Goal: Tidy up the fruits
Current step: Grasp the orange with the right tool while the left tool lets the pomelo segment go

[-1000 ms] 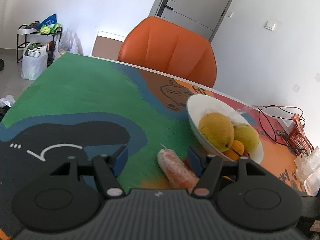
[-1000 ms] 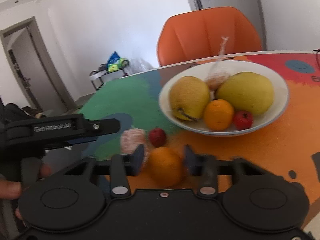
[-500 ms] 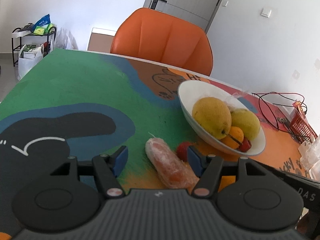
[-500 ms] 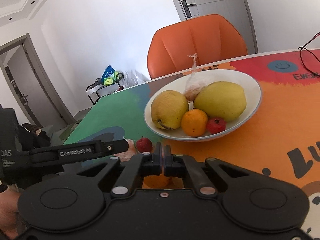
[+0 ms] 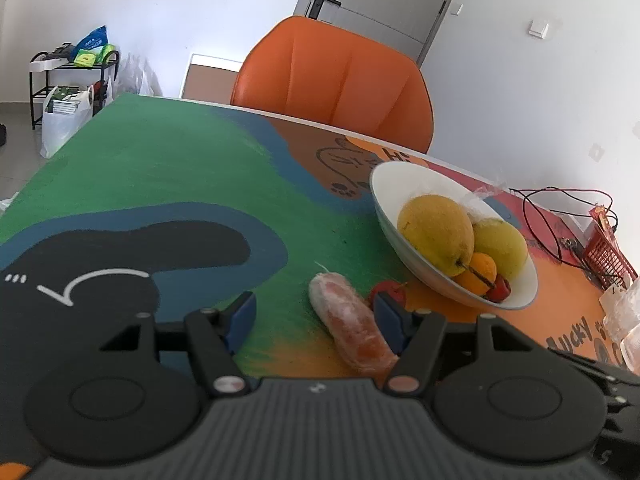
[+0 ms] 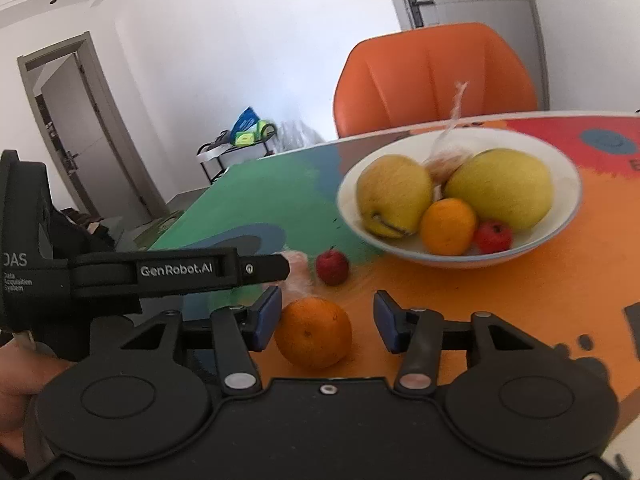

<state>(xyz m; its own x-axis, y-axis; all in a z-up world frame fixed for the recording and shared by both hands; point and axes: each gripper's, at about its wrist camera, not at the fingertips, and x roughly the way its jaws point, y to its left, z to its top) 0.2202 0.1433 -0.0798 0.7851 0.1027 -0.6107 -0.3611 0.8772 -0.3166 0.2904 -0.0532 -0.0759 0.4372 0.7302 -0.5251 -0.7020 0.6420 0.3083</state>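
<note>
Painted desk (image 5: 168,168), orange chair (image 5: 336,80) behind. White bowl (image 6: 560,216) holding fruit. Right gripper (image 6: 326,322) fingers opening, loose orange (image 6: 314,332) between them, left finger just beside it, right finger apart. Left gripper (image 5: 316,318) fingers half open, gripping nothing, wrapped fruit (image 5: 352,326) lying between them.

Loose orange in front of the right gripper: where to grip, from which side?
Across its widest middle, coming in low from the near side. The orange is round and sits free on the table, between the right gripper's opening jaws, nearer the left one; centre first.
</note>
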